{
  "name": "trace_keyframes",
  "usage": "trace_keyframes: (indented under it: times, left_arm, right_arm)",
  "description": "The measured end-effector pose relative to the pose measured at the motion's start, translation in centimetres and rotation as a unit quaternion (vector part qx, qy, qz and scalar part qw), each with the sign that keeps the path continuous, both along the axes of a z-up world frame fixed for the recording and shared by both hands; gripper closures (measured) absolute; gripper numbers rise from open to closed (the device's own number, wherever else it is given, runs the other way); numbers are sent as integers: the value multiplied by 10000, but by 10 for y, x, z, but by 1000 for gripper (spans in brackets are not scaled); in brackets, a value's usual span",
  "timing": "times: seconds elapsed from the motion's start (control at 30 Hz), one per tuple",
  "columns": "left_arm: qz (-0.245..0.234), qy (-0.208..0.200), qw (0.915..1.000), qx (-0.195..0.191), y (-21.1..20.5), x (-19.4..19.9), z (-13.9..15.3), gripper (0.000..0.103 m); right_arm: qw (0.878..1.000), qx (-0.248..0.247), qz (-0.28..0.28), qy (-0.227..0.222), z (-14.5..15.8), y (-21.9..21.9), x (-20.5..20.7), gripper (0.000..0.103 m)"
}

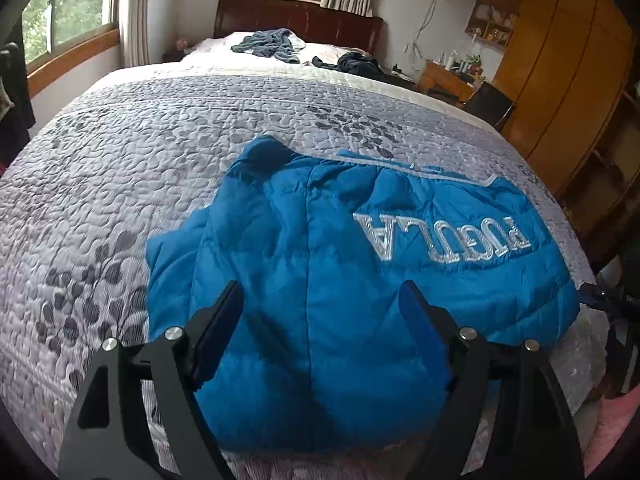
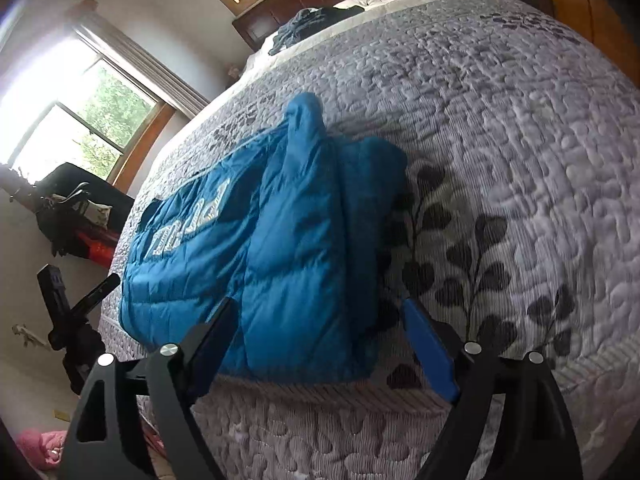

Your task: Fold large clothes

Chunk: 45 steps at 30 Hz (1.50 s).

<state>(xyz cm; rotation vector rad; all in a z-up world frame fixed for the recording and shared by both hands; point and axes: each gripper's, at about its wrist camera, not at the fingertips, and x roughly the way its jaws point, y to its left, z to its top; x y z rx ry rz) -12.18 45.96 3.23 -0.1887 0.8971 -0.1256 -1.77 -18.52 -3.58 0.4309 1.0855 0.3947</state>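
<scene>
A blue padded jacket [image 1: 352, 264] with white embroidered letters lies folded into a compact bundle on the grey quilted bedspread [image 1: 132, 160]. My left gripper [image 1: 322, 290] hovers open over the jacket's near edge, its fingers apart with nothing clamped between them. In the right wrist view the same blue jacket [image 2: 264, 248] lies near the bed's front edge on the bedspread [image 2: 500, 140]. My right gripper [image 2: 318, 308] is open just in front of the jacket's near corner, holding nothing. A sleeve end pokes out at the jacket's far side.
A grey-blue garment [image 1: 268, 44] and a dark garment [image 1: 356, 64] lie at the head of the bed by the wooden headboard [image 1: 296, 20]. Wooden wardrobes [image 1: 560, 80] stand on the right. A black chair with clutter [image 2: 76, 212] stands by the window.
</scene>
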Motion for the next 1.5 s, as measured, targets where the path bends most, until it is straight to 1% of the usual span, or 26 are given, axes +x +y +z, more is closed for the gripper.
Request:
trace_keyframes:
  times: [0.3, 0.53, 0.73, 0.97, 1.13, 1.23, 1.3, 1.33, 1.4, 1.43, 1.5]
  left_arm:
    - [91, 50, 9999, 21, -1, -15, -8, 23]
    - [152, 39, 9998, 135, 0, -16, -11, 22]
    - [138, 40, 9997, 209, -1, -17, -15, 20]
    - [122, 59, 9997, 216, -1, -15, -18, 18]
    - [105, 79, 9998, 157, 0, -14, -20, 17]
    - [99, 83, 9998, 131, 1, -14, -21, 17]
    - [91, 89, 9998, 119, 1, -14, -21, 17]
    - [89, 89, 9999, 115, 1, -14, -21, 17]
    - [81, 94, 9999, 108, 1, -13, -21, 17]
    - [78, 98, 9999, 104, 0, -13, -22, 17]
    - [69, 100, 9999, 108, 1, -13, -22, 16]
  right_arm:
    - [9997, 196, 2, 107, -15, -1, -3, 18]
    - [9995, 274, 4, 181, -23, 1, 3, 18]
    - [9991, 355, 22, 241, -27, 4, 9, 16]
    - [9971, 662, 159, 339, -38, 12, 20, 15]
    - [9951, 839, 392, 360, -45, 23, 28, 14]
    - [9956, 764, 426, 329, -45, 30, 32, 20]
    - [9959, 728, 426, 318, -43, 34, 32, 29]
    - [9961, 713, 438, 291, -42, 35, 31, 31]
    - [9962, 720, 439, 235, -38, 38, 29, 41]
    - [9963, 717, 437, 199, -36, 39, 28, 43]
    - [9965, 712, 411, 139, -30, 36, 25, 51]
